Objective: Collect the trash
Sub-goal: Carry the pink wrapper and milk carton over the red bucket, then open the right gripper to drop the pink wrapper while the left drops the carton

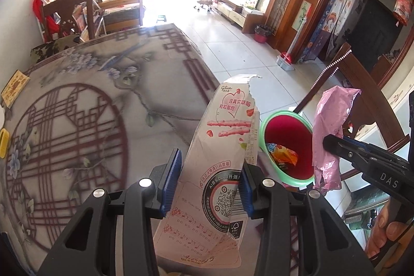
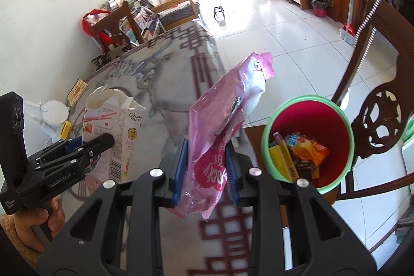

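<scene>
The left gripper (image 1: 209,180) is clamped on a torn snack box (image 1: 220,157), long axis upright above the table (image 1: 77,107). The right gripper (image 2: 206,170) pinches a pink wrapper (image 2: 222,136), standing upright, just beside the red bin (image 2: 336,126) on a chair (image 2: 377,120).

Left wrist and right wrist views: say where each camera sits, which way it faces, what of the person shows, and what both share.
Left wrist view: on the left gripper, looking along its fingers over the patterned table; it holds a torn white-and-pink snack box; the right gripper and fingers show.
Right wrist view: on the right gripper, facing the same room; it holds a crumpled pink plastic wrapper; the left gripper and hand show.
Shared: the red bin with green rim, both trash items.
</scene>
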The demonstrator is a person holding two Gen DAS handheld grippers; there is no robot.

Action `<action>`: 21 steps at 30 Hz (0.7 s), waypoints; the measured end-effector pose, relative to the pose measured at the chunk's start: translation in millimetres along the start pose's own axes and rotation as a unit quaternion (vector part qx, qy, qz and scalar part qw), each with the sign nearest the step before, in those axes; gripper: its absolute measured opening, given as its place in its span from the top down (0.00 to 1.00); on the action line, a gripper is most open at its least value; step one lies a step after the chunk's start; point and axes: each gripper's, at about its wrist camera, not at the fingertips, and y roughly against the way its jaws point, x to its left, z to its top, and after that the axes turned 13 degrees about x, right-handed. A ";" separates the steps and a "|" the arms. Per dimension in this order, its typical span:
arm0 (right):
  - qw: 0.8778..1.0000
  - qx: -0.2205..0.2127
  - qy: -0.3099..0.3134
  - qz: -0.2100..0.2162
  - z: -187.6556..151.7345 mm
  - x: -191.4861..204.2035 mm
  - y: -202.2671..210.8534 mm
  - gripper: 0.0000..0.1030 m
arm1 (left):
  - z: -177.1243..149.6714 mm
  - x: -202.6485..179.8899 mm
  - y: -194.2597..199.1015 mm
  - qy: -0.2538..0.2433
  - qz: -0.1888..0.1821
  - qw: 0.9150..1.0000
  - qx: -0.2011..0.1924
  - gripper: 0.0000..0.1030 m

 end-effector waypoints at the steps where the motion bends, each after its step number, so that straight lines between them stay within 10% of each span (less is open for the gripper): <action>1: 1.000 0.000 -0.005 -0.001 0.0 -5.7 0.2 0.73 | 1.1 -3.6 -1.7 -0.002 -0.001 1.000 0.001 0.63; 21: 0.991 0.007 -0.097 -0.092 19.4 -128.9 -1.9 0.71 | 39.1 -74.0 -27.3 -0.056 -0.016 0.998 0.007 0.63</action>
